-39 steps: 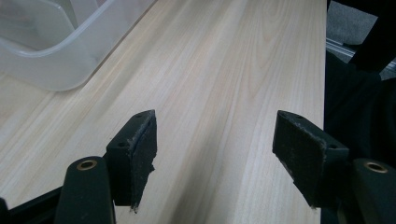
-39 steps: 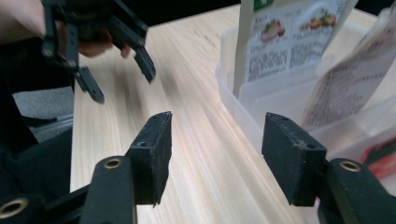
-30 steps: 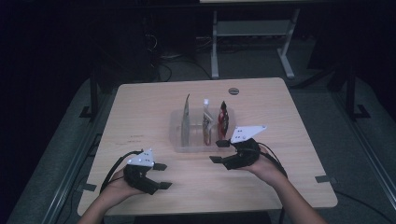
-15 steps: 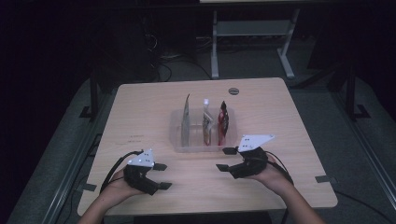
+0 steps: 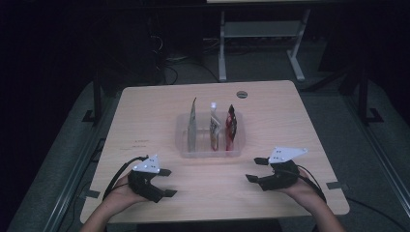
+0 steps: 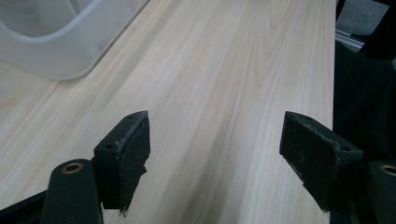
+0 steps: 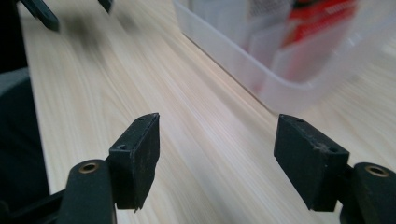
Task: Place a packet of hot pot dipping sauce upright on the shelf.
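**Both claws spread and empty, tray of pouches ahead between them**

I see the clear plastic tray (image 5: pixel 211 145) near the middle of the desk (image 5: pixel 145 111), with three pouches standing upright in it side by side: a pale one (image 5: pixel 192 124) at the left, a light one (image 5: pixel 214 129) in the middle, a red one (image 5: pixel 231 126) at the right.

Left claw (image 5: pixel 165 182): near the front edge of the desk, left of the tray and apart from it. Jaws spread wide, having just been opening, nothing between them but bare wood. In the left gripper view a corner of the tray (image 6: pixel 51 42) sits off to the upper left.

Right claw (image 5: pixel 256 169): near the front edge on the right, just past the tray's front right corner, not touching it. Jaws spread, also just been opening, nothing between them. In the right gripper view the tray wall (image 7: pixel 261 79) lies ahead and to the right, red pouch (image 7: pixel 322 28) blurred behind it.
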A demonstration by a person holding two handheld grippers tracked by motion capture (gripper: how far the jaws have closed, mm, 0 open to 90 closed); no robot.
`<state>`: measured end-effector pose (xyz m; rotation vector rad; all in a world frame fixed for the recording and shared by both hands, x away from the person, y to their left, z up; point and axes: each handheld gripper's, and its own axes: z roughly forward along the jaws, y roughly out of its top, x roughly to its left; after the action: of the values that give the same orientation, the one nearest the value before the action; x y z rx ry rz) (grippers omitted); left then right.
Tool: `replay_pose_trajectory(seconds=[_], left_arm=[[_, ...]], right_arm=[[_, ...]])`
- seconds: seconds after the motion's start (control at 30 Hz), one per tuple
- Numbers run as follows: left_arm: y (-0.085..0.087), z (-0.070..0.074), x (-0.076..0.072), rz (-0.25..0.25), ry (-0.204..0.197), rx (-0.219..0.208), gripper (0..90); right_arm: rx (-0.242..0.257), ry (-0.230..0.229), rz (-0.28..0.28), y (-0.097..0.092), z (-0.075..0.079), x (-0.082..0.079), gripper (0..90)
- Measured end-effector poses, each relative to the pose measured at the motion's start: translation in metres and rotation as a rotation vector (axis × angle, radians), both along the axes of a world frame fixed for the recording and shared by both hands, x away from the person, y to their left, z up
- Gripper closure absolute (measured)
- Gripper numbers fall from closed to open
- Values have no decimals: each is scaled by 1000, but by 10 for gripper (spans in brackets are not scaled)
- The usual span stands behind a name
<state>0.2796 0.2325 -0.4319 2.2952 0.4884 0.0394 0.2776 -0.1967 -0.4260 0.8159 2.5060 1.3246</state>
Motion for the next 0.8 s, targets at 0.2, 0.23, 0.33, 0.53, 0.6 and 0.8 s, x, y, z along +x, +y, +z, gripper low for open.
replay_pose_trajectory(seconds=[0.2, 0.23, 0.33, 0.53, 0.6, 0.8], left_arm=[[8, -4, 3, 17, -4, 36, 200], [10, -4, 3, 18, -3, 45, 196], [11, -7, 5, 31, 5, 35, 191], [13, -10, 7, 34, 4, 40, 191], [13, -10, 7, 31, 4, 43, 190], [11, -12, 8, 28, 8, 48, 188]], right_arm=[[-11, 7, -39, -14, -5, -1, 292], [-11, 7, -44, -14, -5, 0, 292], [-17, 8, -41, -14, -8, 3, 290], [-42, 10, -33, -13, -10, 4, 287], [-42, 9, -27, -12, -10, 4, 285], [-41, 8, -27, -12, -11, 4, 276]])
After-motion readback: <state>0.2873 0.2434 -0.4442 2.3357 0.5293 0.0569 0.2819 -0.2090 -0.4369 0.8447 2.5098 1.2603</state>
